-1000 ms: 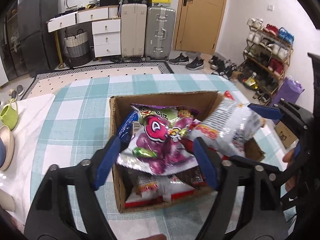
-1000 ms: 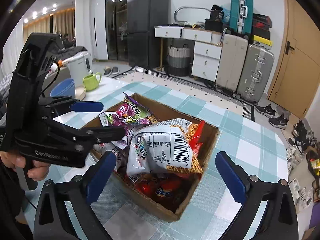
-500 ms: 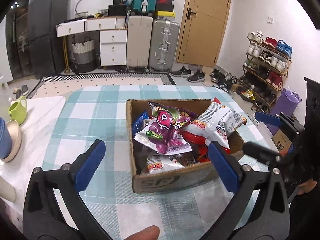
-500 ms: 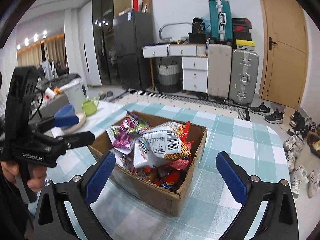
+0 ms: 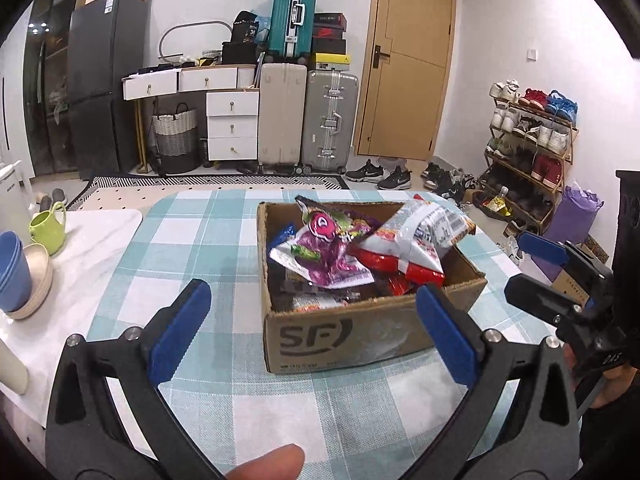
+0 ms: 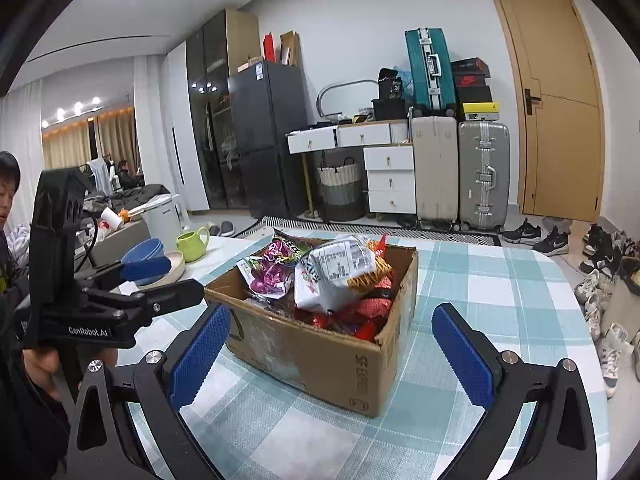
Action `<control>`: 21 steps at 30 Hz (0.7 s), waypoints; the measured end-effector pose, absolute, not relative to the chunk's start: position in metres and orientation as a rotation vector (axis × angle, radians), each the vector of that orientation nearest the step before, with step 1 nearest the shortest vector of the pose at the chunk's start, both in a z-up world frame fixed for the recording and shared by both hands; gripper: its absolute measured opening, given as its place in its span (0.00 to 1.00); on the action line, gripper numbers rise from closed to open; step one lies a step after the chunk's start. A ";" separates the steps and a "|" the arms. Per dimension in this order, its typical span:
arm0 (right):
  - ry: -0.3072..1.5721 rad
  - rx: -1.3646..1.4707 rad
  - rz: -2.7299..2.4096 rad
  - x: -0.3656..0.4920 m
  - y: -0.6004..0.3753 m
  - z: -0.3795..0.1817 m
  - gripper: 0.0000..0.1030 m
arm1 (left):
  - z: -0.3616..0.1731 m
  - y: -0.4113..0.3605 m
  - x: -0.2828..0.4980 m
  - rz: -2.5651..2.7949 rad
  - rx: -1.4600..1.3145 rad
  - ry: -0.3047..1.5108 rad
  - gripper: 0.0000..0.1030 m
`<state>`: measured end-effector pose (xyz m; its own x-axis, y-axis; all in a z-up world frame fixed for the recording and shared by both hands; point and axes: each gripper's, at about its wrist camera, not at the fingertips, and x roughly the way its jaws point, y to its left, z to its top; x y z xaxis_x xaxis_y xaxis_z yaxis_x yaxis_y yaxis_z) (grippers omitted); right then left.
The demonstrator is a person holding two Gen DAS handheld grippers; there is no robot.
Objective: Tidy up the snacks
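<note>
A cardboard box (image 5: 344,332) (image 6: 328,360) stands on the checked tablecloth, full of snack bags. A purple bag (image 5: 324,252) (image 6: 272,268) and a white and red bag (image 5: 416,240) (image 6: 340,272) lie on top. My left gripper (image 5: 316,336) is open and empty, held back in front of the box's near side. My right gripper (image 6: 332,356) is open and empty, near the box's corner. Each gripper shows in the other's view, the right one in the left wrist view (image 5: 560,280) and the left one in the right wrist view (image 6: 132,288).
The table (image 5: 192,248) carries a green mug (image 5: 48,228), blue bowls (image 5: 14,268) in a beige bowl and a white kettle (image 6: 166,216) on the left side. Suitcases, drawers and a shoe rack stand beyond.
Both grippers pulled back and up away from the box. The left gripper opened and let go of the purple bag, which now lies in the box.
</note>
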<state>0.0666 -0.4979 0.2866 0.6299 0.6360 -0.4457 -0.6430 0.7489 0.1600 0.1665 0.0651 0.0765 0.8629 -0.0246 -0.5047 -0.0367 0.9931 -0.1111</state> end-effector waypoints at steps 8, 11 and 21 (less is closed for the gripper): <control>0.478 -0.025 0.704 0.055 -0.503 0.270 0.99 | 0.050 0.060 0.150 0.019 -0.114 0.512 0.99; 0.458 -0.033 0.705 0.049 -0.503 0.265 0.99 | 0.039 0.063 0.146 0.026 -0.127 0.510 0.99; 0.405 -0.069 0.696 0.042 -0.499 0.252 0.99 | 0.015 0.065 0.148 0.056 -0.118 0.472 0.99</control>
